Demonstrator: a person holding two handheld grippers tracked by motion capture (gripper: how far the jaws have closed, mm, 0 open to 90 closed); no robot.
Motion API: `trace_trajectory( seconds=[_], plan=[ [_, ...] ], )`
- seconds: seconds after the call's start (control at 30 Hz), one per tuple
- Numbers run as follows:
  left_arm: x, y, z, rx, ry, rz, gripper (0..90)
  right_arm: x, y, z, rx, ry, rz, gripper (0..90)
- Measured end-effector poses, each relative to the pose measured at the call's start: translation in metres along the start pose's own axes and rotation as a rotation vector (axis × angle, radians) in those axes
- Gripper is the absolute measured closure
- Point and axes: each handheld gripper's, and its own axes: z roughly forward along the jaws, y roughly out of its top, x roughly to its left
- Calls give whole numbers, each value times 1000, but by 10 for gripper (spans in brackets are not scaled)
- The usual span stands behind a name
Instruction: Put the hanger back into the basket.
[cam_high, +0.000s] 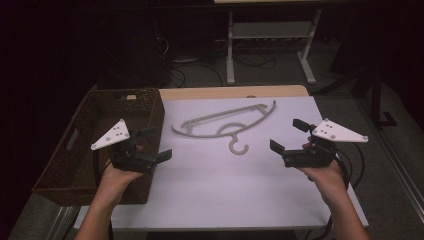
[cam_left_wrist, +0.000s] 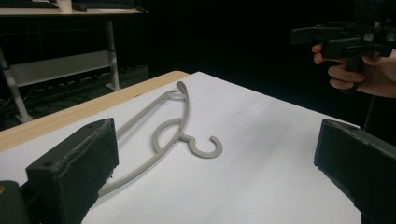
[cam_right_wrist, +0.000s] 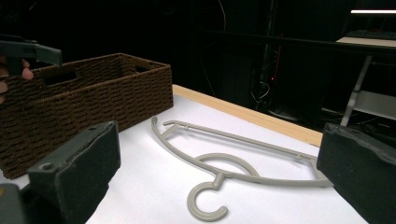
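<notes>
A grey plastic hanger (cam_high: 227, 123) lies flat on the white table top (cam_high: 240, 190), hook toward the person. It shows in the left gripper view as the hanger (cam_left_wrist: 180, 133) and in the right gripper view as the hanger (cam_right_wrist: 219, 161). My left gripper (cam_high: 156, 144) hovers open at the left, beside the basket, with nothing between its jaws. My right gripper (cam_high: 287, 136) hovers open at the right of the hanger, also holding nothing. Both stand apart from the hanger. The right gripper (cam_left_wrist: 345, 39) and its hand appear far off in the left gripper view.
A dark brown woven basket (cam_high: 65, 165) stands at the table's left edge, seen as the basket (cam_right_wrist: 93, 100) in the right gripper view. A wooden strip (cam_high: 235, 92) runs along the table's far edge. Behind it are a white desk frame (cam_high: 272, 45) and floor cables.
</notes>
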Motion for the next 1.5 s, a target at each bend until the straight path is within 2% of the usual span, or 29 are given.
trace_trajectory(
  seconds=[0.17, 0.2, 0.27, 0.37, 0.43, 0.5, 0.6, 0.63, 0.73, 0.87, 0.9, 0.93, 0.97, 1.03, 1.07, 1.13, 1.17, 1.2, 1.23, 1.3, 1.37, 1.4, 1.5],
  plan=[
    [-7, -2, 13, 38, -19, 11, 0, -1, -2, 6, 28, -4, -2, 0],
    [-11, -3, 20, 64, -24, 27, 0, -1, -4, 12, 51, -4, -5, 0],
    [-13, -5, 23, 69, -32, 26, 0, -1, -5, 18, 79, -7, -19, 0],
    [-19, -8, 33, 102, -44, 30, 0, -2, -6, 27, 101, -7, -20, 0],
    [-28, -11, 43, 135, -44, 57, 0, -2, -6, 34, 123, -4, -15, 14],
    [-30, -13, 46, 144, -53, 58, 0, -2, -5, 38, 134, -7, -13, 17],
    [-33, -21, 55, 172, -72, 53, 0, -4, -4, 55, 181, -11, -25, 67],
    [-33, -24, 58, 188, -76, 51, 0, -4, -4, 55, 181, -11, -25, 67],
    [-34, -35, 66, 217, -81, 49, 0, -6, -1, 73, 206, -13, -50, 129],
    [-34, -41, 70, 228, -79, 56, 0, -7, 1, 86, 233, -9, -42, 164],
    [-33, -42, 71, 238, -80, 64, 0, -8, 1, 90, 245, 1, -36, 191],
    [-32, -44, 71, 245, -80, 65, 0, -9, 2, 98, 245, 3, -35, 257],
    [-33, -46, 72, 246, -78, 57, 0, -9, 2, 98, 245, 3, -35, 257],
    [-33, -49, 73, 255, -78, 64, 0, -11, 3, 107, 266, 8, -23, 327],
    [-33, -49, 73, 261, -77, 68, 0, -12, 3, 116, 277, 13, -26, 409],
    [-33, -51, 74, 270, -75, 75, 0, -13, 3, 120, 290, 7, -29, 444],
    [-33, -51, 74, 270, -71, 79, 0, -15, 3, 130, 304, 8, -38, 522],
    [-33, -52, 74, 270, -69, 76, 0, -15, 3, 130, 304, 8, -38, 522],
    [-32, -53, 74, 275, -69, 73, 0, -18, 2, 139, 322, 10, -32, 601],
    [-31, -54, 74, 278, -67, 75, 0, -20, 1, 149, 339, 18, -26, 677],
    [-30, -55, 73, 278, -66, 67, 0, -21, 0, 153, 348, 24, -25, 709],
    [-29, -56, 74, 286, -68, 74, 0, -23, -2, 163, 378, 33, -15, 777],
    [-30, -57, 74, 290, -69, 69, 0, -27, -8, 177, 416, 45, -4, 874]
  ],
)
